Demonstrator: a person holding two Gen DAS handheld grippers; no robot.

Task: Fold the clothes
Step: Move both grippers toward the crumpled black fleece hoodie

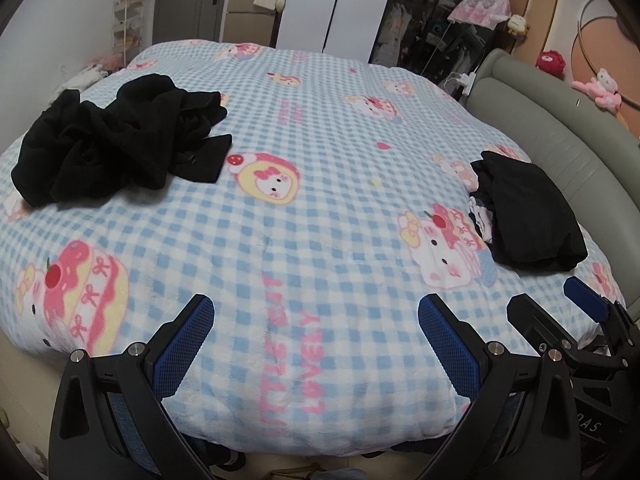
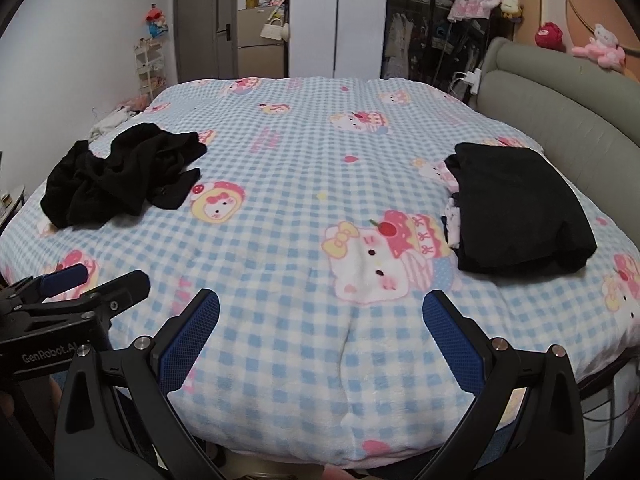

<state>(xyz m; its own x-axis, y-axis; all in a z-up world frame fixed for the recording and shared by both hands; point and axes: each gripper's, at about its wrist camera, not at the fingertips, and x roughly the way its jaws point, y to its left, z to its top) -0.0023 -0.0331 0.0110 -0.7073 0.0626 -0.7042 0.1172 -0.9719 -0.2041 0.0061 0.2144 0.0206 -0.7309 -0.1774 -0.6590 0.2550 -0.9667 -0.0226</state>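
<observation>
Bed (image 2: 304, 168) with checked cartoon blanket lying flat, carrying two groups of dark clothes. Crumpled black heap (image 1: 116, 140) sitting far left; folded black stack (image 2: 520, 208) resting right, near the headboard (image 2: 560, 96). Left hand-held gripper (image 1: 316, 328) and right hand-held gripper (image 2: 320, 324) both hovering over the near edge, jaws spread, gripping nothing. Judging: for a clean fold, be taking one garment alone from the heap, by its edge
</observation>
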